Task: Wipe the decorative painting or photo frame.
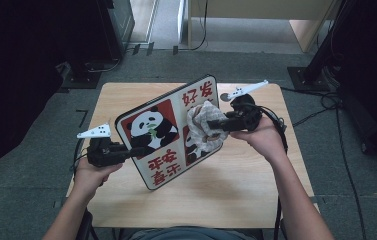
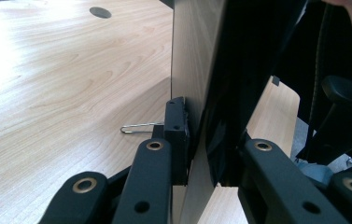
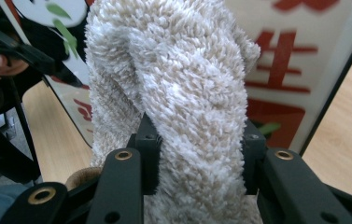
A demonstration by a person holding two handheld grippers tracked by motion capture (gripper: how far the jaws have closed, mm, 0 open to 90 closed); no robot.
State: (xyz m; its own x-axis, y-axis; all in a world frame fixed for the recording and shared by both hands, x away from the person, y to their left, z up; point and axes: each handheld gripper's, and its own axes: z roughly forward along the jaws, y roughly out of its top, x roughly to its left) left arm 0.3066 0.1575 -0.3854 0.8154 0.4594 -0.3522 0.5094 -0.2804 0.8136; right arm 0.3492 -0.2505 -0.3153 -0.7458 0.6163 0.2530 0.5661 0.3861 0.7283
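Observation:
A white board [image 1: 168, 132] printed with pandas and red characters is held tilted above the wooden table [image 1: 256, 195]. My left gripper [image 1: 128, 150] is shut on its left edge; in the left gripper view the board's thin edge [image 2: 197, 84] runs up between the jaws. My right gripper [image 1: 216, 124] is shut on a fluffy beige cloth [image 1: 203, 127], which presses against the board's face near its right side. In the right gripper view the cloth [image 3: 183, 93] bulges up between the jaws, with the board [image 3: 295, 70] just behind it.
A dark round hole [image 1: 224, 96] lies in the table near its far edge. A metal clip handle [image 2: 141, 127] sticks out by the left jaw. Grey carpet floor surrounds the table, with cables [image 1: 321, 102] and stand bases at the right and back.

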